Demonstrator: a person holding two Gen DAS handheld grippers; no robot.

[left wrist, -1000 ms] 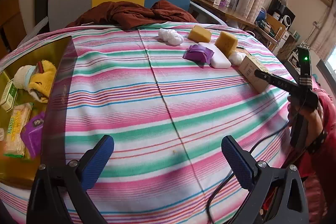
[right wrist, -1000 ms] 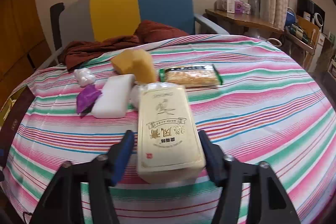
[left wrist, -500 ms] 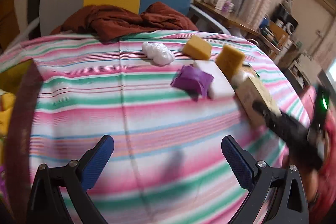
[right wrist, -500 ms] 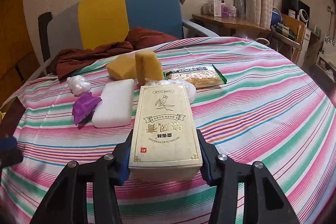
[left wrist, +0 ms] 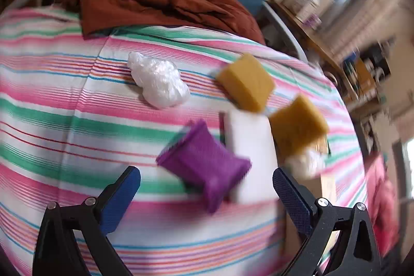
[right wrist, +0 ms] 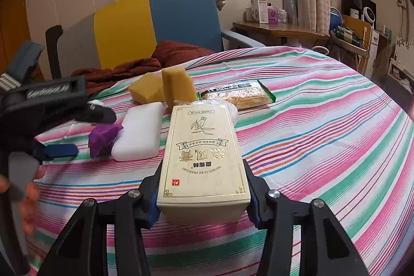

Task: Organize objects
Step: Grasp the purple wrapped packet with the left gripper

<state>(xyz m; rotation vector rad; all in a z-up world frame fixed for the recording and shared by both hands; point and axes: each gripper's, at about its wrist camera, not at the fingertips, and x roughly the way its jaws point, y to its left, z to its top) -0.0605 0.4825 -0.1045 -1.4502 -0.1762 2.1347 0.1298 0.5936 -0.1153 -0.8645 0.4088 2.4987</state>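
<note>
Cream-and-gold carton (right wrist: 204,159) sits clamped between the right gripper (right wrist: 203,194) pads, just in front of the white soap bar (right wrist: 138,131). Keep that squeeze even so it cannot tilt. The left gripper (left wrist: 207,194), spread wide and empty, frames the purple pouch (left wrist: 204,163) touching the bar's left edge; centre before pinching.
</note>
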